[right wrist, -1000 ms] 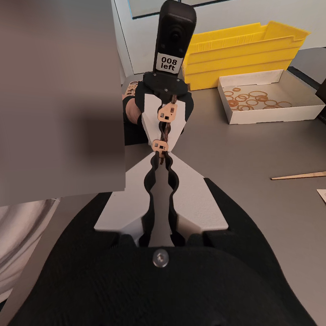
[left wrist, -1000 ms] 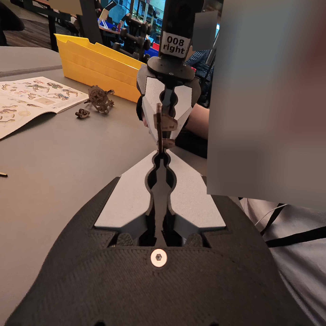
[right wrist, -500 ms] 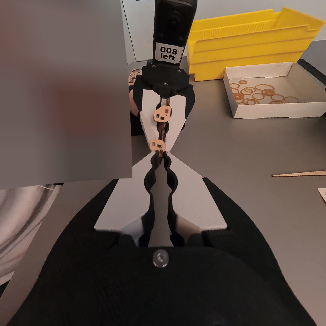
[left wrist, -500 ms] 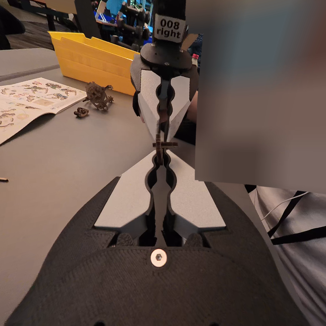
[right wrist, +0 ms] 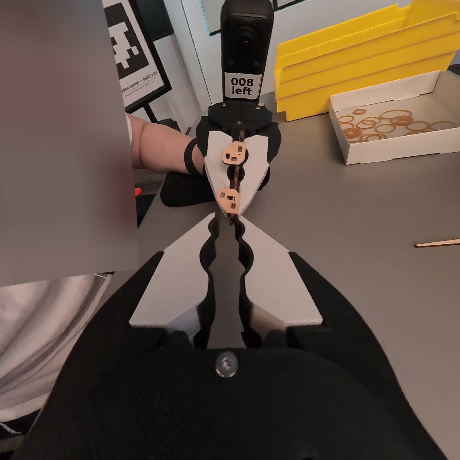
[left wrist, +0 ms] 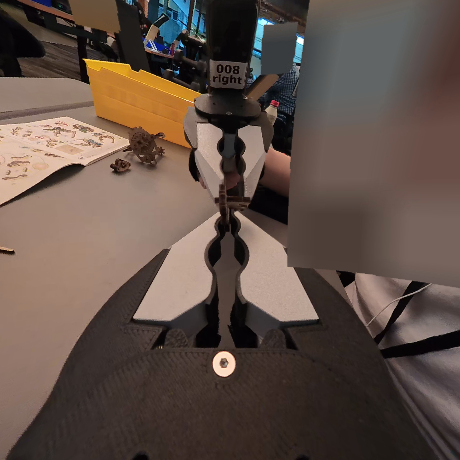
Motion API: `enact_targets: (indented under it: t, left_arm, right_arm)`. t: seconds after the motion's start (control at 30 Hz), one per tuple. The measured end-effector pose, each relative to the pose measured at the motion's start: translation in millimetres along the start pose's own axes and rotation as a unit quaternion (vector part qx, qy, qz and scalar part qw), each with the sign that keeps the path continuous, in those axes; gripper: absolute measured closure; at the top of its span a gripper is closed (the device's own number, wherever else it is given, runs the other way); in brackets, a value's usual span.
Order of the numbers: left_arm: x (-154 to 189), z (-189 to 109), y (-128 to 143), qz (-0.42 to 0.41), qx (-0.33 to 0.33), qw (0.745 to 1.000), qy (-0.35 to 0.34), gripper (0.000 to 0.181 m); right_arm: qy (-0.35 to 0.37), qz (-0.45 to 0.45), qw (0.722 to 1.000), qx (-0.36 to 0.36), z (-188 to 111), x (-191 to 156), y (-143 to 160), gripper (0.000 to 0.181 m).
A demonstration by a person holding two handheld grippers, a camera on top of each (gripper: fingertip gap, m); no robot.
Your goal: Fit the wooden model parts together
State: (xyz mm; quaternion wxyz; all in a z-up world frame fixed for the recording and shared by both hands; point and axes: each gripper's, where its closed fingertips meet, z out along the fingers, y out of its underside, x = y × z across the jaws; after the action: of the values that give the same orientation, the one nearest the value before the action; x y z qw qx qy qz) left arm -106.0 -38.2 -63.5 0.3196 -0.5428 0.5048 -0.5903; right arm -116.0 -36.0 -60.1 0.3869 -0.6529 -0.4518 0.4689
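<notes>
Left wrist view: hand-held gripper [left wrist: 226, 222] clamps wooden part [left wrist: 224, 207] above grey table [left wrist: 99, 224].

Black ribbed hand-held gripper [left wrist: 225, 220] body, pale grey wedge fingers [left wrist: 179, 278], wavy black pads, silver hex screw.

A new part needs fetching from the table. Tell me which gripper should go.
Right, likely. The right gripper has its jaws parted and grips nothing, while the left gripper is clamped on the wooden assembly and should hold it steady.
</notes>
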Motion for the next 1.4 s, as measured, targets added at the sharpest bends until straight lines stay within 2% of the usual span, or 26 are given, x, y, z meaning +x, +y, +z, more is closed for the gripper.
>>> enact_targets:
  t: [0.1,0.47,0.77,1.0,1.07,1.17,1.4]
  left_arm:
    - [-0.7,0.3,0.1,-0.008,0.002,1.0,0.002,0.181]
    - [-1.8,-3.4,-5.1,-0.02,0.019,1.0,0.005,0.18]
    - [-1.1,-1.7,-0.1,-0.021,0.006,1.0,0.01,0.18]
    - [1.9,3.8,10.4,0.014,-0.033,0.999,-0.002,0.181]
    - [3.0,4.7,12.4,0.029,-0.041,0.999,-0.005,0.181]
    - [3.9,5.3,13.3,0.044,-0.045,0.998,-0.01,0.181]
    - [5.7,6.2,15.7,0.081,-0.052,0.995,-0.02,0.181]
  right_arm:
    - [0.004,0.014,1.0,0.002,1.2,4.2,1.7,0.18]
    - [-0.001,0.015,1.0,0.005,-2.8,5.3,1.1,0.18]
    - [0.027,-0.026,0.999,-0.033,-1.1,4.4,5.9,0.18]
    - [0.015,-0.044,0.997,-0.054,-0.5,0.9,14.0,0.179]
    - [0.024,-0.057,0.997,-0.045,-4.3,3.3,10.1,0.169]
    - [0.023,-0.045,0.999,-0.007,-9.8,3.1,-3.5,0.177]
    - [0.015,-0.05,0.998,-0.044,0.9,-2.6,8.1,0.178]
